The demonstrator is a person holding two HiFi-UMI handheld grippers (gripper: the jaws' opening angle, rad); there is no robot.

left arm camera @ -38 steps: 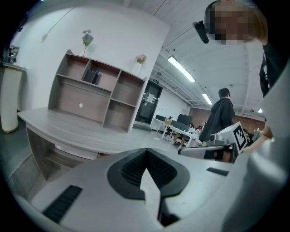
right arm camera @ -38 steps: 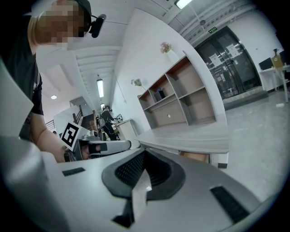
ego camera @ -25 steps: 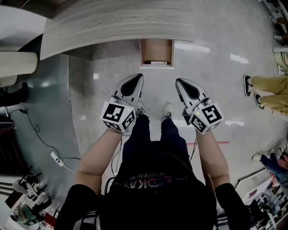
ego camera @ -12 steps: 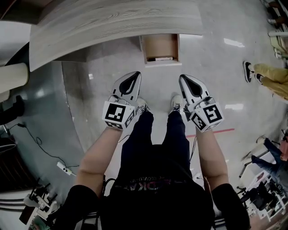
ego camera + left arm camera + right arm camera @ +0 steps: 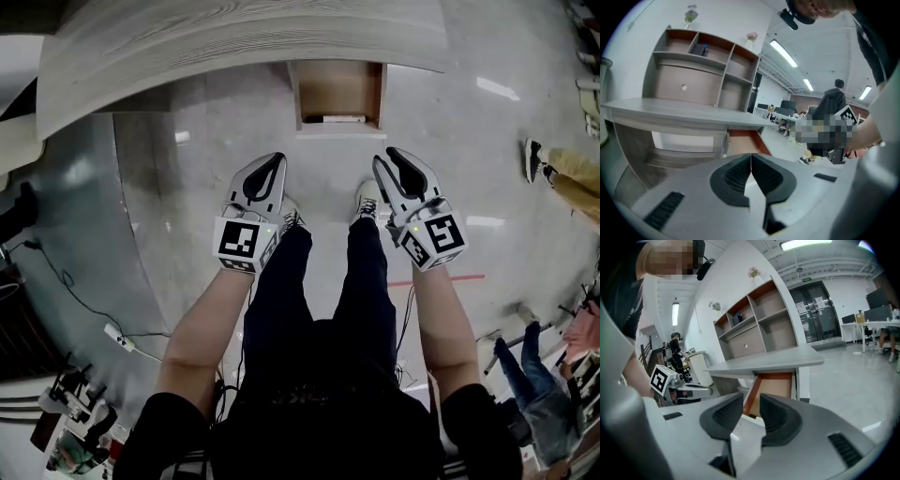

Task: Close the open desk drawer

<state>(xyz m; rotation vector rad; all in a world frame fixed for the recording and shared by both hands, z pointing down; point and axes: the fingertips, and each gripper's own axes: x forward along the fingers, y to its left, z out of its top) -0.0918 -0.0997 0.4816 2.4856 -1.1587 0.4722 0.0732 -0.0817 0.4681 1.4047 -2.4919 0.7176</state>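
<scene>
The open drawer (image 5: 338, 94) juts from under the grey wooden desk top (image 5: 234, 42), its brown inside showing with a thin white item at its front. Both grippers hang in front of it, above the floor and apart from it. My left gripper (image 5: 273, 161) is shut and empty; in the left gripper view its pads (image 5: 751, 161) meet, with the drawer (image 5: 743, 143) beyond. My right gripper (image 5: 391, 157) has its jaws opening with nothing between them; in the right gripper view the gripper (image 5: 751, 404) points at the drawer (image 5: 774, 386).
A shelf unit (image 5: 757, 322) stands on the desk. My own legs and shoes (image 5: 367, 199) are below the grippers. A cable and power strip (image 5: 114, 333) lie on the floor at left. Other people's legs (image 5: 562, 178) stand at right.
Both grippers have sunk and the drawer now looks larger and nearer. The right gripper's jaws have parted; the left's stay together.
</scene>
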